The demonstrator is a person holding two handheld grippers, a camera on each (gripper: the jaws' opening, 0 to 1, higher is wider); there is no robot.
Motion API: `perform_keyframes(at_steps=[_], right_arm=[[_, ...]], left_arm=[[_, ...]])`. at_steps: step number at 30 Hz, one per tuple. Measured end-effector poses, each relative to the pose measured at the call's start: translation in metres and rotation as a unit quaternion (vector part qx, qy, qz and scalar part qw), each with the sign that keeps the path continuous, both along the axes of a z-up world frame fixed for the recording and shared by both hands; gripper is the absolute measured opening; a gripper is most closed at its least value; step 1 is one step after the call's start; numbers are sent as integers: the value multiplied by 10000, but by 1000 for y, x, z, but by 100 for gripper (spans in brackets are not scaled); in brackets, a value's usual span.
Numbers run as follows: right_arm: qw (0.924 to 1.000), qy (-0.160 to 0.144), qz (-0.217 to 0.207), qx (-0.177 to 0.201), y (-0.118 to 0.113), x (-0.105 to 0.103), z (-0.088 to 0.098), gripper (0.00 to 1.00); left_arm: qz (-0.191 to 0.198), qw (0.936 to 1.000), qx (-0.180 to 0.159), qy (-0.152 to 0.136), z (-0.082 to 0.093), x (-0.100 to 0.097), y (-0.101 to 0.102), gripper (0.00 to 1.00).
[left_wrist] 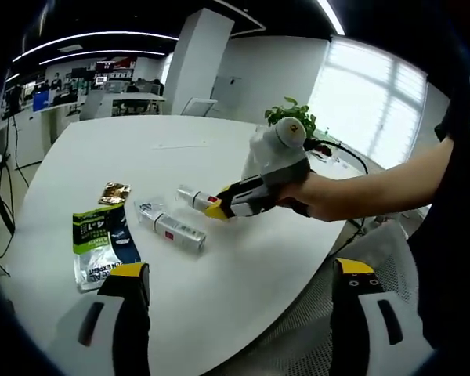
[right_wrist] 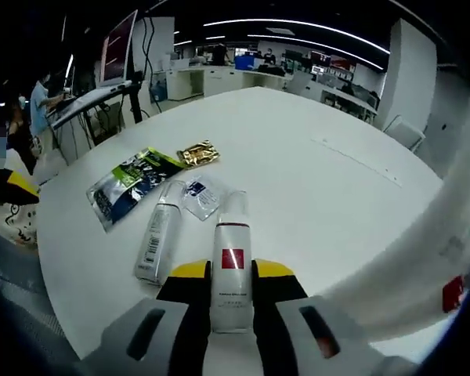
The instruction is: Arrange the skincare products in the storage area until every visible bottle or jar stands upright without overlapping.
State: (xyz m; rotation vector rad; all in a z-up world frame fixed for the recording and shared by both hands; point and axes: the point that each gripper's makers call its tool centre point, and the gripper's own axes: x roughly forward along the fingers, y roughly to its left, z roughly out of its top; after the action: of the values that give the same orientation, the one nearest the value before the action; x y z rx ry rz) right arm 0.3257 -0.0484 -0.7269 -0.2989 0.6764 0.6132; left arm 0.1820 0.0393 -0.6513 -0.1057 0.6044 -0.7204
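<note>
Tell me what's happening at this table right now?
A person is tidying skincare items on a round white table with two handheld grippers. The right gripper has its jaws around a white bottle with a red label, which lies flat. A second white bottle lies beside it, also on its side. A green sachet, a gold sachet and a small clear packet lie nearby. The left gripper hangs open, holding nothing. Nothing stands upright yet.

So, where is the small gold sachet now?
In the right gripper view the gold sachet lies flat on the white table, far left of centre, just beyond the green-and-blue pouch. In the left gripper view it sits above that pouch, at left.
</note>
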Motion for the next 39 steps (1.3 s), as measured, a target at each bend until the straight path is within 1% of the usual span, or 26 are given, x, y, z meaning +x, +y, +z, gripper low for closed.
perform_keyframes(at_steps=[5,6,9,10,13,15,16,17,20,22,27,28,29,32,34,39], right_arm=[[9994,-189,64,270,1,-11,22,19],[9992,-234,65,320,1,-14,28,19],[9987,-311,105,383,1,-21,37,19],[9983,-353,110,445,1,-25,43,19],[9974,-454,156,529,2,-30,49,19],[9952,-738,286,583,4,-35,61,19],[9947,-815,333,535,3,-37,63,19],[9950,-813,340,464,1,-43,64,19],[9941,-907,390,456,-1,-52,69,19],[9931,-985,416,475,-1,-58,75,19],[9897,-1206,565,527,3,-78,96,19],[9888,-1254,576,568,4,-83,102,19],[9884,-1270,591,591,4,-85,104,19],[9856,-1430,725,546,9,-98,116,19],[9840,-1499,757,599,11,-104,123,19],[9803,-1661,873,613,15,-116,135,19]], left_arm=[[13,10000,-40,-45,7,3,-5,91],[10,10000,-51,-60,8,3,-6,91],[-3,9999,-76,-93,12,4,-7,91],[-17,9999,-72,-109,14,4,-7,91],[-29,9999,-88,-145,20,4,-9,90],[-34,9997,-133,-190,23,4,-10,89],[-47,9996,-166,-212,25,4,-11,87],[-43,9994,-256,-239,30,5,-12,87],[6,9983,-510,-293,43,6,-17,87],[30,9978,-593,-297,47,7,-16,86],[109,9956,-897,-232,56,9,-19,85],[121,9952,-942,-218,58,9,-19,83],[126,9950,-966,-212,58,9,-19,82],[214,9917,-1253,-174,66,9,-18,79],[216,9896,-1416,-156,70,9,-18,76],[268,9828,-1824,-44,80,10,-20,68]])
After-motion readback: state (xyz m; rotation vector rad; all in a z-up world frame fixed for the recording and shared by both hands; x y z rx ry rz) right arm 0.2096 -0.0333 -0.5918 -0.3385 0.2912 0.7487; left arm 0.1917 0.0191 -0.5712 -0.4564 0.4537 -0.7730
